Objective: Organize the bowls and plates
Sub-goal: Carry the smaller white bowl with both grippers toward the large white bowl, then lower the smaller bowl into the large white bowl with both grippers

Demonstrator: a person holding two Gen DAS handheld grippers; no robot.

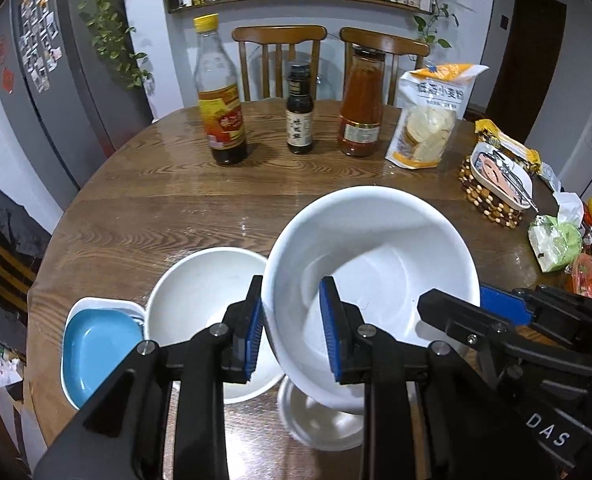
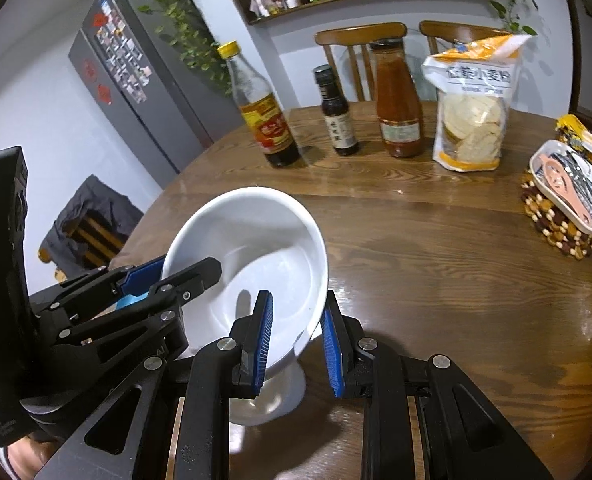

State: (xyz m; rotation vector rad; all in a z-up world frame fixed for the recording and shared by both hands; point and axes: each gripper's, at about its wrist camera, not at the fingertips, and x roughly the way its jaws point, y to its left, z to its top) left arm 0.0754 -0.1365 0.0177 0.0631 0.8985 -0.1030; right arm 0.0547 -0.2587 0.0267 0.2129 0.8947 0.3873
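A large white bowl [image 1: 375,264] is held tilted above the wooden table [image 1: 176,200]. My left gripper [image 1: 292,332] is shut on its left rim, one pad inside, one outside. My right gripper [image 2: 297,344] is shut on its right rim; the bowl [image 2: 256,256] also shows in the right wrist view. The right gripper also shows in the left wrist view [image 1: 491,312]. Below the bowl sits a small white bowl [image 1: 319,420]. To the left stand another white bowl [image 1: 204,292] and a blue square dish [image 1: 96,352] in a white one.
At the table's far side stand a vinegar bottle [image 1: 220,100], a small dark bottle [image 1: 299,112], a red sauce jar [image 1: 361,108] and a flour bag [image 1: 427,120]. A dish of utensils [image 1: 499,176] on a beaded mat and food packets lie at the right.
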